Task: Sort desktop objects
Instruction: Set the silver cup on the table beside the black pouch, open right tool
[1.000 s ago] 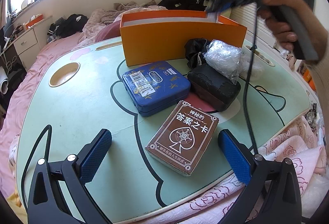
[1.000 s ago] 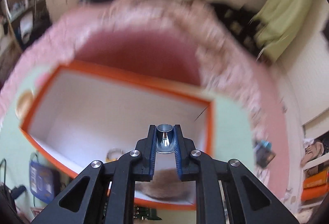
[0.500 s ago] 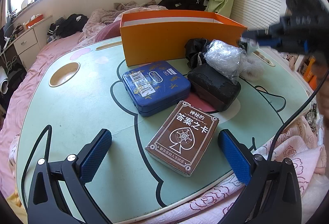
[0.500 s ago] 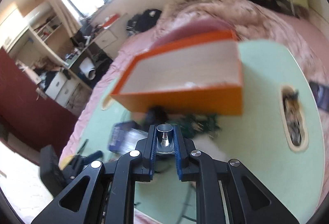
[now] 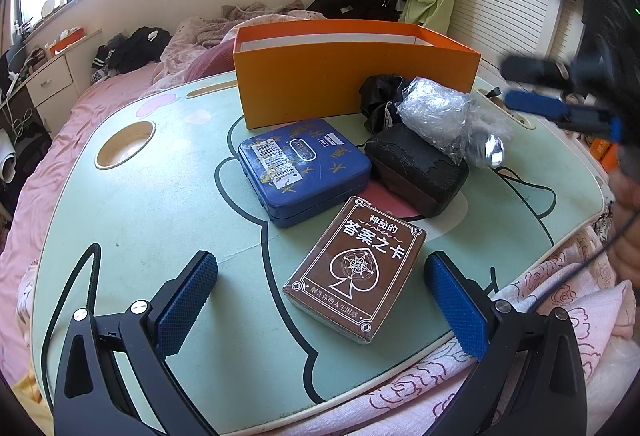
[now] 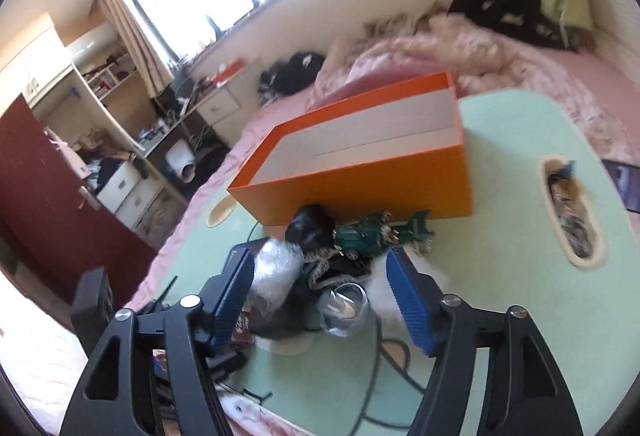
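A small silver metal cup (image 6: 345, 310) is lying on its side on the mint-green lap table (image 6: 500, 300), low in the centre of the right wrist view, between the spreading fingers of the right gripper (image 6: 322, 302); its jaws are opening and neither pad is touching it. In the left wrist view the same cup (image 5: 489, 153) is showing at centre right, its shape partly washed out by glare.

Just above it a crinkled clear plastic bundle (image 5: 436, 113) is leaning on a worn black case (image 5: 416, 169), with a black fabric pouch (image 5: 378, 96) half hidden behind them. A green toy figure (image 6: 380, 234) is visible only from the right wrist camera, blurred. White fluff (image 6: 420, 270) beside the cup is hard to identify.

The orange box (image 5: 352, 76) is standing open at the top centre; its contents are hidden by its wall. A blue tin (image 5: 304, 170) is carrying a barcode sticker, digits too small to read. The brown card box (image 5: 356, 268) is reading "神秘的 答案之卡" above a spade emblem.

The left gripper (image 5: 320, 300) is hovering released and empty at the bottom of its frame, the card box lying between its fingers untouched. The right gripper (image 5: 536, 104) is appearing motion-blurred at the right edge there, with the person's hand (image 5: 628, 232) cut off.
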A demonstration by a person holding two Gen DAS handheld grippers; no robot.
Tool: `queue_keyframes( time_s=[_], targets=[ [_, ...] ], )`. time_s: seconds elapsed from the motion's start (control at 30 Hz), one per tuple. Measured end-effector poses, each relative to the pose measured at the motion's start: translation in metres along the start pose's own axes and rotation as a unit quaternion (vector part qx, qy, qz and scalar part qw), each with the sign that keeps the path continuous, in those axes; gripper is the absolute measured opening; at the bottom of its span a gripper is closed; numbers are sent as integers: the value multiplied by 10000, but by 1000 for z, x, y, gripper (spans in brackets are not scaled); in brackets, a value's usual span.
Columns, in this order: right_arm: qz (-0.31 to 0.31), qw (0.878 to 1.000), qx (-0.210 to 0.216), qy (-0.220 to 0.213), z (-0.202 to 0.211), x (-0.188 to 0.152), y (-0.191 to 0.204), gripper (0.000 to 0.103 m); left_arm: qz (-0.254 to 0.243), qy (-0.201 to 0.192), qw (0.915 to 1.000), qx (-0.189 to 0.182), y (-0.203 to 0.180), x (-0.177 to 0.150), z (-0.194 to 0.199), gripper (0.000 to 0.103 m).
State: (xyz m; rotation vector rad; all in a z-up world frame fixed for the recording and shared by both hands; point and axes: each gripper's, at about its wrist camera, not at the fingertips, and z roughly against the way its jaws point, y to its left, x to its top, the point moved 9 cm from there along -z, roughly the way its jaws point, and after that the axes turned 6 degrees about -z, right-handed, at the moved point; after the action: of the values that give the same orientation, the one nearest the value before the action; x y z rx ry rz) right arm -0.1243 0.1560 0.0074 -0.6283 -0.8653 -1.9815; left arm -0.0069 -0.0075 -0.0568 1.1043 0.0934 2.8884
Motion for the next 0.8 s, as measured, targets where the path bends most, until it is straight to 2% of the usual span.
queue_keyframes(
  time_s=[0.13, 0.17, 0.27, 0.3, 0.37, 0.5, 0.8],
  targets=[
    [673, 9942, -843, 2, 3, -31, -6, 68, 2, -2, 10000, 3, -1, 0, 0, 103],
    [801, 9924, -936, 25, 3, -38, -7, 69, 5, -1, 10000, 0, 1, 0, 0, 103],
    [1332, 9769, -1667, 148, -13, -57, -16, 79, 10, 2, 10000, -3, 0, 0, 0, 103],
    [1554, 9716, -1787, 28, -16, -58, -13, 84, -7, 8, 10000, 11, -1, 0, 0, 103],
    [1583, 9762, -1476, 144, -23, -62, -8, 91, 10, 2, 10000, -1, -1, -1, 0, 103],
    [1666, 9772, -1312, 68, -31, -67, -13, 102, 12, -1, 10000, 7, 0, -2, -2, 103],
    [1783, 9773, -1144, 28, -34, -73, -11, 103, 32, -8, 10000, 4, -1, -2, -2, 103]
  ],
)
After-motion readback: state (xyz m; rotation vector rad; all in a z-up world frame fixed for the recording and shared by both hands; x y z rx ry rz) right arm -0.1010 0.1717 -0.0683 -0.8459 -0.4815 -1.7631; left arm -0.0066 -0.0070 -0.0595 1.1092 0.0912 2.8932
